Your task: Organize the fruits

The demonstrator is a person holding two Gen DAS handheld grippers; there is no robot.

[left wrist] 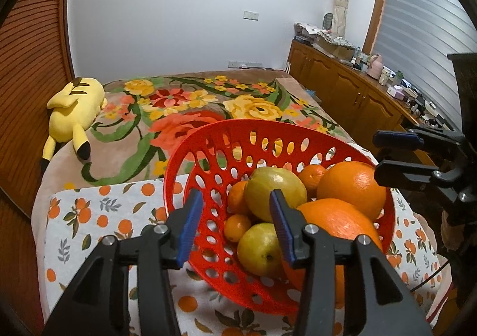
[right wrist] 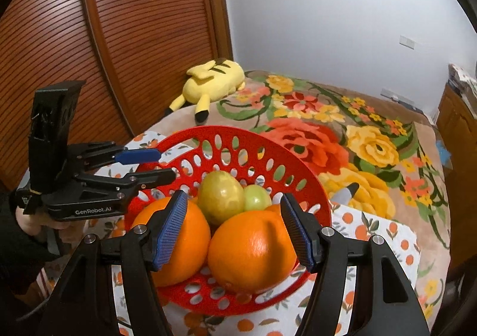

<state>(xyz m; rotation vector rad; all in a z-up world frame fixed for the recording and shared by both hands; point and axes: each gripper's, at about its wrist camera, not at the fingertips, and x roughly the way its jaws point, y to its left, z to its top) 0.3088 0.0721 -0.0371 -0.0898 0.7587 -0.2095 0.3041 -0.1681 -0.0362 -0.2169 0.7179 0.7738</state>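
Red perforated plastic basket [left wrist: 190, 157] on orange-print cloth [left wrist: 89, 216] on bed; holds two big oranges [right wrist: 250, 249], two yellow-green lemons [left wrist: 275, 188], three mandarins [left wrist: 237, 227]; yellow plush [left wrist: 74, 109] behind; left gripper [left wrist: 237, 227] fingers spread astride basket wall, right gripper [right wrist: 235, 228] fingers spread, empty

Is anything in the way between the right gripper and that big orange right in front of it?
Nothing visible is. The right gripper is open, and the big orange sits on top of the pile in the red basket, right ahead between the fingers. The other big orange sits close beside it.
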